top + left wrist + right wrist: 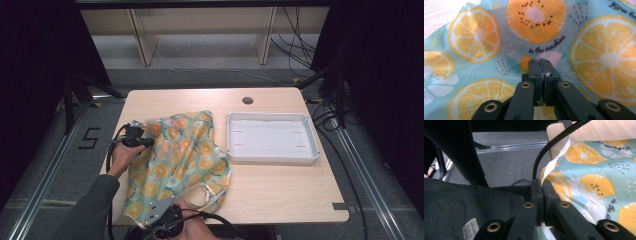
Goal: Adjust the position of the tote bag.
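Teal orange-slice-print fabric bag (180, 160) spread on light wooden table (280, 190). Left gripper (540, 61), right gripper (541, 182): jaws pinched together on bag edges. White plastic tray (272, 157) beside.

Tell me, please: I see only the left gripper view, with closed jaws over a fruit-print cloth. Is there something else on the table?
Observer: Yes, a white tray sits to the right of the fruit-print bag, apart from it.
Operator: Is anything inside the tray?
Observer: No, it looks empty in the high view.
Operator: Where is the right gripper?
Observer: The right gripper is at the near table edge, jaws closed on the bag's edge.
Operator: And my left gripper?
Observer: The left gripper is at the bag's far left part.
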Tool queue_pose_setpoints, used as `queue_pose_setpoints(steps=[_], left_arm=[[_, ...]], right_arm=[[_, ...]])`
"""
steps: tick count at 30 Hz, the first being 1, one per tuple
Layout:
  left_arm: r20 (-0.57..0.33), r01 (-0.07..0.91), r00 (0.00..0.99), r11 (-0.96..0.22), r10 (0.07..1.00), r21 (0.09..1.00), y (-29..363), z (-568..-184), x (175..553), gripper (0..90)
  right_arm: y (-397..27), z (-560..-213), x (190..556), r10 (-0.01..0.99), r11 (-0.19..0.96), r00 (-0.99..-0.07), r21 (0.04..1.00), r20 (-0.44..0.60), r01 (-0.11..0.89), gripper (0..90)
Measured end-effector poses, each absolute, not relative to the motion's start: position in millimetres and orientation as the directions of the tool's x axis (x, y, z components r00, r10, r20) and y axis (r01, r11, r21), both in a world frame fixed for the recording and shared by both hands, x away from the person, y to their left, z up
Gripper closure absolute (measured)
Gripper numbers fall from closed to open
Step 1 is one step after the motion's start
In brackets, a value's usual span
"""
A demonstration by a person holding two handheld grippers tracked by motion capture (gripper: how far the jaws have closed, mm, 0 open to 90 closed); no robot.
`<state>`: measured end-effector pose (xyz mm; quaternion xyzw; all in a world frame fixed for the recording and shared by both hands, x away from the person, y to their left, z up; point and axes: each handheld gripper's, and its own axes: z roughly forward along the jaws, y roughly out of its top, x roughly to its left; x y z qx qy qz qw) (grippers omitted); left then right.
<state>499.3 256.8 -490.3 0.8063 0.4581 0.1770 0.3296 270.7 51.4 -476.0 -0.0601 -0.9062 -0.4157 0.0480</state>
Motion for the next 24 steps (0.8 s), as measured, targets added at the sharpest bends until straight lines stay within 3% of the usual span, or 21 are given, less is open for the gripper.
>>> queue_pose_setpoints(steps=[2, 3, 4, 5, 6, 7, 10, 12, 15, 17, 24], left_arm=[[-0.015, 0.626, 0.519, -0.369, 0.854, 0.687, 260, -484, 496, 83.2], [-0.026, 0.627, 0.517, -0.358, 0.855, 0.692, 264, -476, 491, 76.2], [-0.026, 0.627, 0.517, -0.358, 0.855, 0.692, 264, -476, 491, 71.1], [-0.032, 0.618, 0.524, -0.354, 0.851, 0.702, 270, -465, 481, 67.1], [-0.032, 0.618, 0.524, -0.354, 0.851, 0.702, 270, -465, 481, 64.1], [-0.02, 0.603, 0.535, -0.365, 0.845, 0.709, 275, -453, 470, 59.4], [-0.028, 0.587, 0.558, -0.37, 0.829, 0.72, 279, -439, 453, 54.8], [-0.024, 0.559, 0.579, -0.376, 0.815, 0.739, 279, -429, 432, 50.2], [-0.006, 0.528, 0.617, -0.408, 0.787, 0.745, 276, -424, 404, 47.4], [-0.002, 0.523, 0.63, -0.422, 0.777, 0.741, 275, -423, 390, 44.6], [-0.013, 0.506, 0.668, -0.442, 0.744, 0.741, 268, -427, 354, 42.0]], right_arm=[[48, -472, 273, 0.086, 0.643, -0.985, 0.747, 0.15, 0.17, 73.6], [42, -468, 277, 0.107, 0.625, -0.982, 0.758, 0.156, 0.189, 62.7], [42, -468, 277, 0.107, 0.625, -0.982, 0.758, 0.156, 0.189, 62.7], [32, -459, 283, 0.126, 0.611, -0.977, 0.762, 0.174, 0.215, 53.5], [32, -459, 283, 0.126, 0.611, -0.977, 0.762, 0.174, 0.215, 53.5], [20, -451, 290, 0.142, 0.579, -0.975, 0.784, 0.173, 0.223, 47.3], [4, -441, 298, 0.171, 0.553, -0.971, 0.799, 0.17, 0.237, 44.6], [-26, -428, 313, 0.25, 0.527, -0.963, 0.821, 0.096, 0.219, 44.3], [-46, -427, 324, 0.31, 0.513, -0.948, 0.827, 0.071, 0.23, 44.2], [-82, -430, 341, 0.418, 0.514, -0.906, 0.805, 0.067, 0.297, 44.4], [-142, -451, 367, 0.588, 0.505, -0.807, 0.75, 0.064, 0.427, 45.4]])
